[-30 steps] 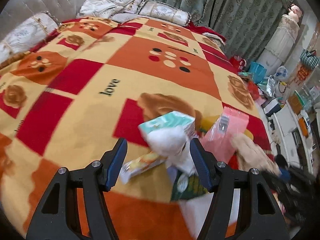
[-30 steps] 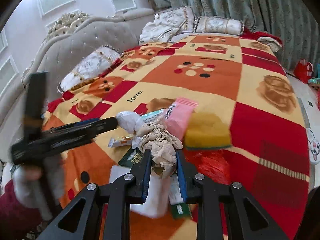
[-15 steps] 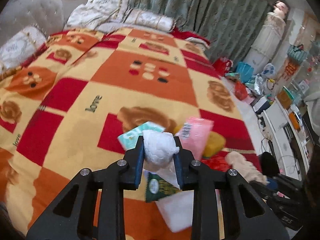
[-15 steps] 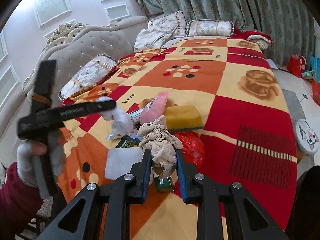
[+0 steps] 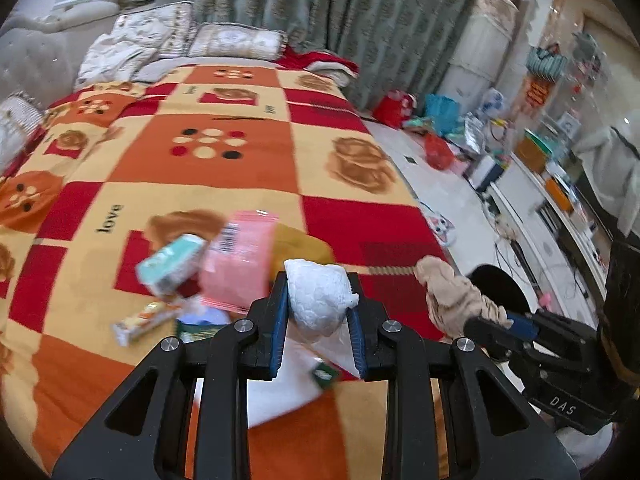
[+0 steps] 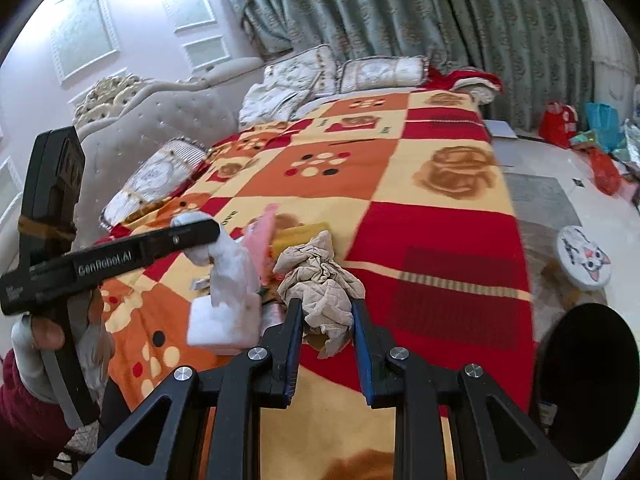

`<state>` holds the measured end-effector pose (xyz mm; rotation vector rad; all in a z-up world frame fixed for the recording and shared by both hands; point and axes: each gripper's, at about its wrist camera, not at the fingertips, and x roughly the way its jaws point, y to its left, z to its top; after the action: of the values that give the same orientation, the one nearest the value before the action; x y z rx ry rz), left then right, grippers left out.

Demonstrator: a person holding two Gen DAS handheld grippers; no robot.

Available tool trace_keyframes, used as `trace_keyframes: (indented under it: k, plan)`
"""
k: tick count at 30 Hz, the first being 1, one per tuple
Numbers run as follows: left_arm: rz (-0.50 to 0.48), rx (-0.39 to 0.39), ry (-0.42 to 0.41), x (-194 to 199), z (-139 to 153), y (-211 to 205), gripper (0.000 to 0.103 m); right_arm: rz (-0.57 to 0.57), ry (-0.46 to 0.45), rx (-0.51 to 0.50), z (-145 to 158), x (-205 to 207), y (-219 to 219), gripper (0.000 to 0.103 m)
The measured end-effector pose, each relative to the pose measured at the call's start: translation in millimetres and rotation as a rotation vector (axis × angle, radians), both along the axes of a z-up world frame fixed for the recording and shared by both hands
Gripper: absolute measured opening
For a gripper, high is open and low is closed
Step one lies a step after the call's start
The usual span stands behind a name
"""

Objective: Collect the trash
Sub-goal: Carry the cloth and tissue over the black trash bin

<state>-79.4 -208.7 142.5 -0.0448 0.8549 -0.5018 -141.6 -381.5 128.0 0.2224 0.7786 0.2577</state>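
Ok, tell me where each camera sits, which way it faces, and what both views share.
Left wrist: sits on the left gripper, looking down its jaws, shut on a white wad, across the bed toward the curtains; the right gripper shows at right.
Right wrist: sits on the right gripper, jaws shut on a beige rag, facing the headboard; the left gripper and gloved hand show at left.
Shared: the checkered blanket, pink packet, both held items.
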Motion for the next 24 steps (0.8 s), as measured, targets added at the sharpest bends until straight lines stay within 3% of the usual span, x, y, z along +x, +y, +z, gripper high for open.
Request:
trace_keyframes:
  k: [14, 24]
  plan:
    - [-0.178, 0.002, 0.014, -21.8, -1.1, -106.7, 0.025, -0.195, 0.023, -0.004, -9.0, -39.7, -95.4, 0.023]
    - [-0.297, 0.002, 0.077, -30.7, -20.2, -188.8, 0.025, -0.356, 0.070, 0.025, -27.9, -65.9, -168.0, 0.023]
